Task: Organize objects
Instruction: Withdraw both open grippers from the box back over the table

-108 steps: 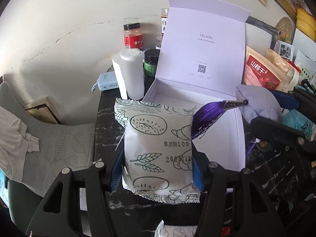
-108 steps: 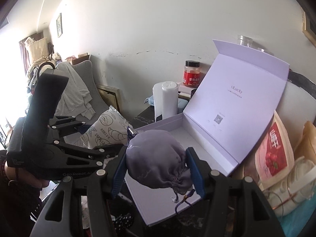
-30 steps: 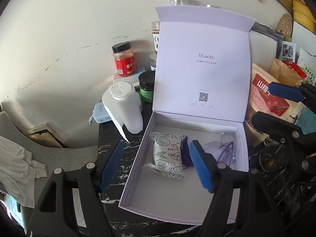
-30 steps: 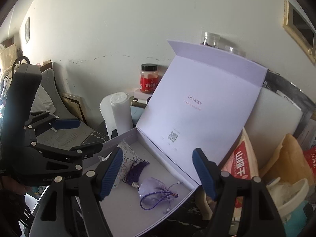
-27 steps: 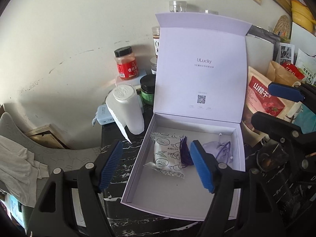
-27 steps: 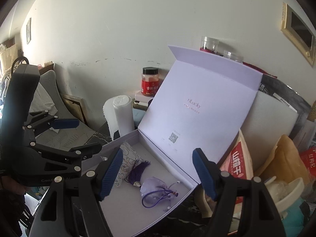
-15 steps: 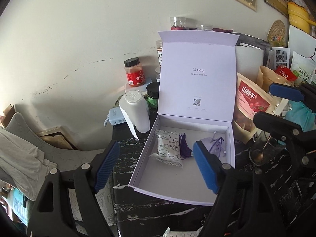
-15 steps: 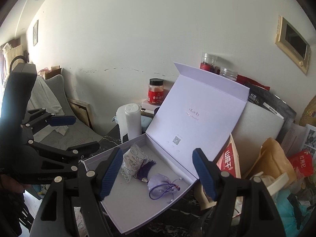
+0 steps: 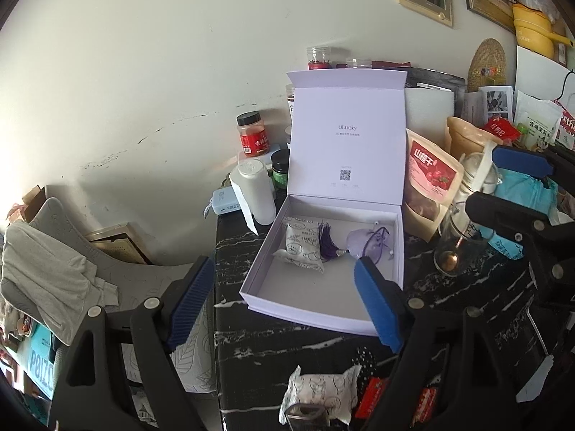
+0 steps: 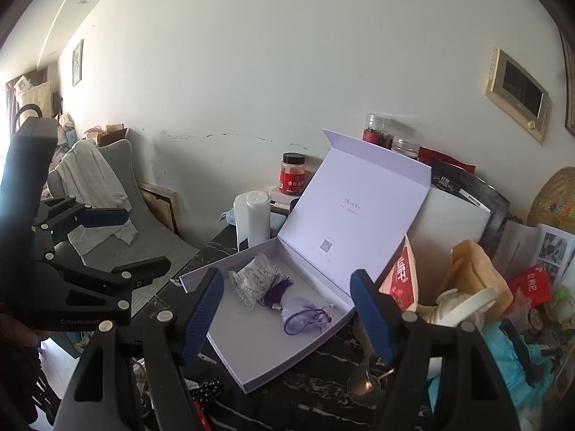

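- Left wrist view: the white snack packet [image 9: 301,248] and lilac drawstring pouch [image 9: 366,242] lie side by side, a purple tassel [image 9: 327,242] between them, inside the open lavender box [image 9: 316,298] on the black marble table [image 9: 251,344].
- Left gripper [image 9: 284,305] hangs above the box's near edge, jaws spread, empty.
- Right gripper [image 10: 287,314] likewise wide apart, holding nothing.
- Another packet [image 9: 320,393] lies nearer.

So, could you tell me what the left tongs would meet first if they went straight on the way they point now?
Probably the open lavender box: the left tongs, open and empty, frame its near half. Depth is unclear, so its front wall or bare floor.
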### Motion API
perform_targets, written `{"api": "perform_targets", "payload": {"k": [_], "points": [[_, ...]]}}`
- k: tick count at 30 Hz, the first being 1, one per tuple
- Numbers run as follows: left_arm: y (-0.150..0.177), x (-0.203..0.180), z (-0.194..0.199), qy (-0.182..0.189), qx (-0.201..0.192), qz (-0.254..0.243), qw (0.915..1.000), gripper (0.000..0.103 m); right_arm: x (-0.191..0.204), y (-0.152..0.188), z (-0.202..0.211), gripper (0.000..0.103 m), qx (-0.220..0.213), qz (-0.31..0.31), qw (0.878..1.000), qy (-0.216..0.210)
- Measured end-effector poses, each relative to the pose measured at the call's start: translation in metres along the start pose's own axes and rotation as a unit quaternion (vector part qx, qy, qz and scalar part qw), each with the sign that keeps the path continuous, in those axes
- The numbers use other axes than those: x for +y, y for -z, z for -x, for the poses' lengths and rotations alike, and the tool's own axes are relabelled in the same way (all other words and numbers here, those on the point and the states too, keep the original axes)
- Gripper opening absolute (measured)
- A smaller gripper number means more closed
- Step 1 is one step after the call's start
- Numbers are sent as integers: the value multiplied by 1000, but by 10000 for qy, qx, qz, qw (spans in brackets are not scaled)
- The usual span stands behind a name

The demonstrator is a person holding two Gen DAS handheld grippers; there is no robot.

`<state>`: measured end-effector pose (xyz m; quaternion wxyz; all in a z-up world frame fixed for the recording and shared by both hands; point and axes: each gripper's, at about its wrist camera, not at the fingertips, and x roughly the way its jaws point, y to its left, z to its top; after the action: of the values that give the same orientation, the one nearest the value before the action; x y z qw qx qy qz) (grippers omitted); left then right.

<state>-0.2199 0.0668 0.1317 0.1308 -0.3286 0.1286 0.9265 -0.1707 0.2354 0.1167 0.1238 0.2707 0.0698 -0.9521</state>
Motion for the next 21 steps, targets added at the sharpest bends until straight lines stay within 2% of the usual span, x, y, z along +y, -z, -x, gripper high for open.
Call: {"api": "perform_targets", "payload": {"k": [8, 21], "points": [[38, -8, 39, -74, 76, 39, 9999, 80, 17, 22, 35, 73, -49, 107, 9999, -38], [107, -20, 83, 59, 237, 234, 9994, 83, 43, 68, 71, 73, 41, 281, 9992, -280]]}}
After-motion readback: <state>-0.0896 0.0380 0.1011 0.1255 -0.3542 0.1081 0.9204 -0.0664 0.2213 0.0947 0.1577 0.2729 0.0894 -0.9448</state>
